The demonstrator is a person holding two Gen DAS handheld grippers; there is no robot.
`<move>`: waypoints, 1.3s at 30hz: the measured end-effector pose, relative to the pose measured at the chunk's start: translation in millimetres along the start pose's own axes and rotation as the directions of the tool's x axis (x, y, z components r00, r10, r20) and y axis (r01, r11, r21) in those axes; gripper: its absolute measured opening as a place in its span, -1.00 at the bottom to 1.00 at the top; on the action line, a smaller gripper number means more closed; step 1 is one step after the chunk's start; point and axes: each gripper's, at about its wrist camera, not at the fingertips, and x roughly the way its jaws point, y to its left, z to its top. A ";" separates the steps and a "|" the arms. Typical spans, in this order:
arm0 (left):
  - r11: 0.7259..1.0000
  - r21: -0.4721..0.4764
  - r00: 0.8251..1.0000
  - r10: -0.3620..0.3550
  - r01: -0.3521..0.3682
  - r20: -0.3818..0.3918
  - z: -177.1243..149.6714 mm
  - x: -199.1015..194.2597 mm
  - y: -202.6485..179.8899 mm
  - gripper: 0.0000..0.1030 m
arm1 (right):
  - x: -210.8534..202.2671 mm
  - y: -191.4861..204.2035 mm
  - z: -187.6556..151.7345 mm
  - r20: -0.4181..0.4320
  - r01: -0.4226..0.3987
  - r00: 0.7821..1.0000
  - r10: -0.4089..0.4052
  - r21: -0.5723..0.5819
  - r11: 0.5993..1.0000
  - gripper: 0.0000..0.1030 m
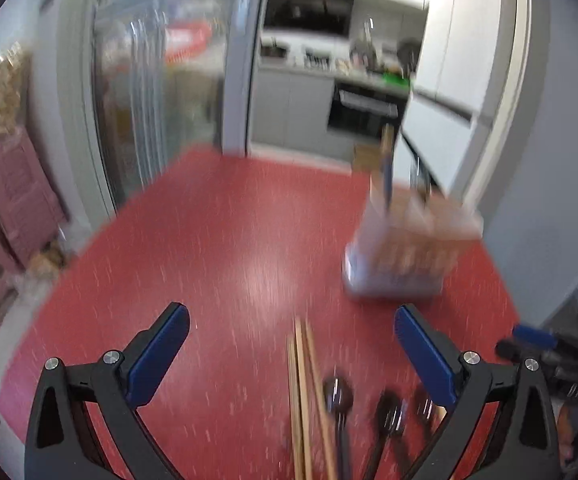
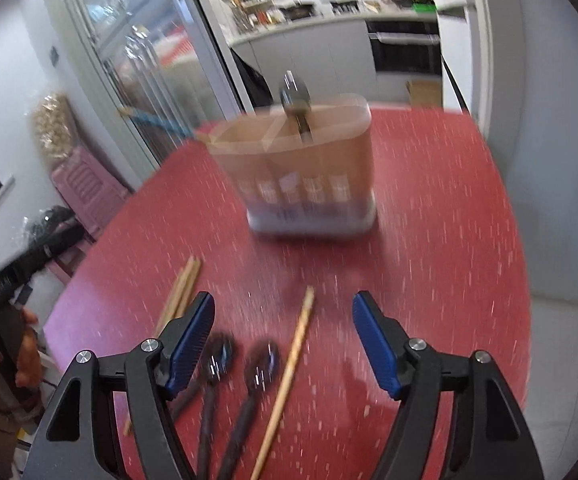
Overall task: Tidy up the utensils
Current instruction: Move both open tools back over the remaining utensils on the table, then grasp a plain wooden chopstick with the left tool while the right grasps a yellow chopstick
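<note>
While one spoon (image 2: 295, 96) already stands in the divided holder (image 2: 309, 184) at the far side of the red table (image 2: 429, 260), most of your work is left, as I judge it. Three dark spoons (image 2: 219, 360) and several loose chopsticks (image 2: 289, 376) lie on the table close to you, well apart from the holder. Your right gripper (image 2: 283, 344) is spread wide and carries nothing; your left gripper (image 1: 291, 356) is likewise released and empty, hovering over the chopsticks. Both views are blurred.
</note>
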 end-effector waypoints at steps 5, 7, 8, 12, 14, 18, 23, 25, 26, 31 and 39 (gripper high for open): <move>0.999 -0.005 0.990 0.032 -0.033 -0.136 -52.5 30.7 5.7 1.00 | 18.2 -3.9 -39.3 -0.102 0.053 0.994 -0.049 0.041 0.998 0.45; 0.998 -0.004 0.982 0.055 -0.057 -0.181 -72.6 38.3 7.0 1.00 | 23.3 -4.3 -53.0 -0.130 0.071 0.989 -0.065 0.044 0.996 0.45; 0.998 -0.001 0.979 0.062 -0.063 -0.192 -79.1 39.6 3.7 1.00 | 26.2 -4.9 -57.8 -0.147 0.081 0.986 -0.072 0.050 0.995 0.45; 0.996 0.022 0.974 0.086 -0.083 -0.209 -91.1 43.5 7.9 1.00 | 34.7 -7.8 -64.5 -0.189 0.112 0.977 -0.097 0.072 0.991 0.45; 0.995 0.014 0.974 0.098 -0.097 -0.205 -89.8 44.3 10.6 1.00 | 37.0 -8.1 -65.0 -0.200 0.128 0.973 -0.111 0.078 0.989 0.45; 0.994 0.018 0.970 0.109 -0.107 -0.216 -93.5 45.2 13.0 1.00 | 40.1 -1.5 -64.1 -0.200 0.135 0.972 -0.121 0.059 0.989 0.44; 0.993 0.017 0.963 0.121 -0.121 -0.242 -89.6 53.8 16.5 1.00 | 45.2 6.8 -65.3 -0.212 0.163 0.965 -0.153 0.027 0.986 0.42; 0.992 0.012 0.961 0.123 -0.124 -0.249 -87.3 59.5 18.8 1.00 | 48.7 8.0 -63.3 -0.218 0.171 0.962 -0.162 0.021 0.985 0.41; 0.992 0.013 0.960 0.125 -0.125 -0.251 -87.5 60.6 19.8 1.00 | 50.5 9.4 -63.7 -0.223 0.176 0.960 -0.169 0.012 0.984 0.40; 0.991 0.010 0.956 0.130 -0.131 -0.262 -87.8 66.0 23.1 1.00 | 58.7 14.2 -65.8 -0.240 0.203 0.949 -0.202 -0.020 0.979 0.35; 0.992 0.015 0.957 0.124 -0.124 -0.261 -82.7 73.6 21.3 1.00 | 65.8 25.6 -67.7 -0.237 0.244 0.936 -0.261 -0.097 0.965 0.34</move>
